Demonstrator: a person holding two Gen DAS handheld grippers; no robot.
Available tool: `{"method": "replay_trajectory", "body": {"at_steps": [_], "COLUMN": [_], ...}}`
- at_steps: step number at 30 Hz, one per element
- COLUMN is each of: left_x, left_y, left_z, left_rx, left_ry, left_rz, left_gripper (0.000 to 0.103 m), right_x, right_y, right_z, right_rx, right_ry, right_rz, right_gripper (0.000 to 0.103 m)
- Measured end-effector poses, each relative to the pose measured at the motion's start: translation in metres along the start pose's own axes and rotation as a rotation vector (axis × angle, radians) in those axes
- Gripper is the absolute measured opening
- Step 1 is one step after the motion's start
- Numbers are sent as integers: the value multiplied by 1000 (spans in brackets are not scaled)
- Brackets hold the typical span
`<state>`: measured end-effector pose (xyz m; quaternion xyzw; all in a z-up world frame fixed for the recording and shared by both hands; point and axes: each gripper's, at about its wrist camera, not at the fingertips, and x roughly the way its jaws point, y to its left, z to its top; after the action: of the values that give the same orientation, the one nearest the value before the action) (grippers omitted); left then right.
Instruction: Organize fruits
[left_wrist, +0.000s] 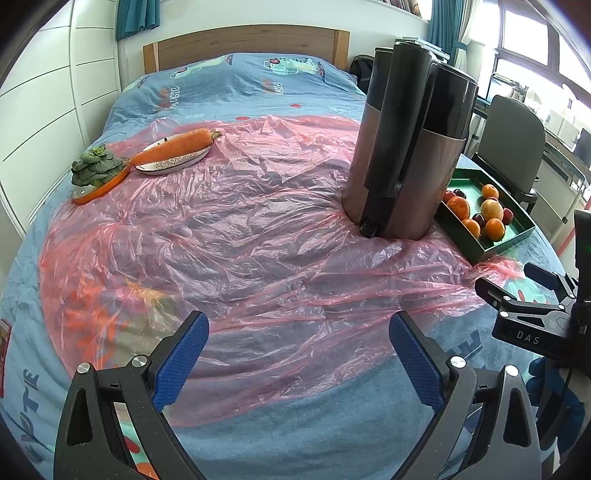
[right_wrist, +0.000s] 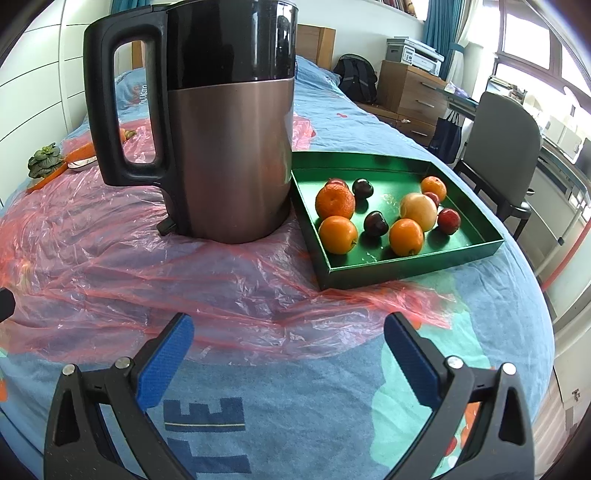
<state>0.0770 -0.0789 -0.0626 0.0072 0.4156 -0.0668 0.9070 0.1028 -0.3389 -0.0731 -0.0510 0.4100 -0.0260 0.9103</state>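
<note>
A green tray (right_wrist: 413, 260) lies on the bed to the right of a kettle and holds several fruits: oranges (right_wrist: 338, 234), a pale yellow-pink fruit (right_wrist: 419, 211), dark plums (right_wrist: 375, 222) and a small red fruit (right_wrist: 449, 220). The tray also shows in the left wrist view (left_wrist: 491, 249). My right gripper (right_wrist: 290, 363) is open and empty, low over the blue bedcover in front of the tray. My left gripper (left_wrist: 299, 358) is open and empty over the pink plastic sheet, well left of the tray.
A tall brown and black kettle (right_wrist: 229, 147) stands on the pink plastic sheet (left_wrist: 229, 240) beside the tray. A carrot on a plate (left_wrist: 173, 149) and a green vegetable on an orange plate (left_wrist: 98, 173) sit at the far left. A chair (right_wrist: 506, 147) stands by the bed.
</note>
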Motion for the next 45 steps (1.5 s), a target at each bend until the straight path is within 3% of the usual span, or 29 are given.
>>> {"method": "replay_trajectory", "body": {"at_steps": [45], "left_x": [-9], "left_y": [0], "left_z": [8], "left_rx": [0], "left_ry": [-41], "left_rz": [14], "left_gripper": [96], "right_x": [-4], "right_y": [-5], "right_z": [33], "right_rx": [-9], "right_ry": [-39], "right_rz": [29], "right_gripper": [103]}}
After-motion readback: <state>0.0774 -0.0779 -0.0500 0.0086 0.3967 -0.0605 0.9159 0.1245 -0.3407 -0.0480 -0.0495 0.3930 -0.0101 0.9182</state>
